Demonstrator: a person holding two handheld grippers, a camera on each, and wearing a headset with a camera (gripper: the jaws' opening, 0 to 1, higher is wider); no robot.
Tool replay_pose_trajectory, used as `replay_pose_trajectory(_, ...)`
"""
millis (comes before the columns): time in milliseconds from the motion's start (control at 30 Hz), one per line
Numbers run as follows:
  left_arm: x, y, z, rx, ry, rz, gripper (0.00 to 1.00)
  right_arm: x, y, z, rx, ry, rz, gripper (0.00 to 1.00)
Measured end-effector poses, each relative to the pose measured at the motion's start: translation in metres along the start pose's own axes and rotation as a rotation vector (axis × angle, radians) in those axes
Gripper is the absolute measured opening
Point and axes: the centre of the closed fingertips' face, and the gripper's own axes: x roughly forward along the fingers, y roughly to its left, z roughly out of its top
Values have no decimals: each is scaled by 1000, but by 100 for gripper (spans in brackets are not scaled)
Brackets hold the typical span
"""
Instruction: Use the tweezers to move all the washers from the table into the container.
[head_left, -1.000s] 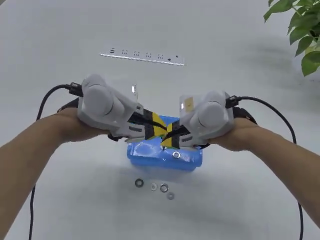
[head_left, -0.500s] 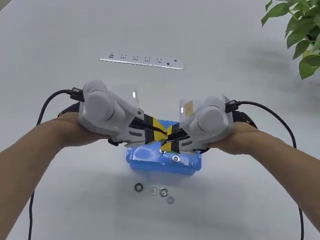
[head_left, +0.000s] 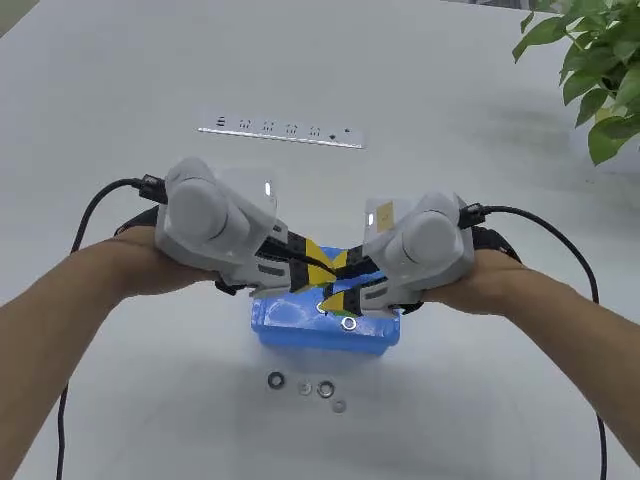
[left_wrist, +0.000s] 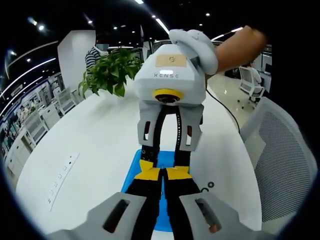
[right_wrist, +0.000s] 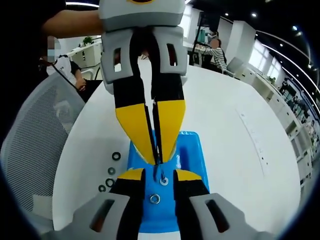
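In the left gripper view, upper middle of the frame, small grey letters on the white body of the right gripper (left_wrist: 165, 157) read "XENSE". The tan sticker (left_wrist: 170, 60) just above them carries a mark too small to read. So do the marks on the power strip (head_left: 282, 131), upper middle of the head view.

The washer (right_wrist: 164, 180) under the tweezers (right_wrist: 155, 150) seems lower in the container (right_wrist: 194, 147) now.
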Motion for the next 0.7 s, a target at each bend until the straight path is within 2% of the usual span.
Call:
replay_pose_trajectory(367,-8,-5,11,-4,3,2,5,-22,5,-4,60,-19,-42,34)
replay_pose_trajectory(700,-16,-11,18,-6,10,9,5,-44,13,-6,112,-64,-94,45)
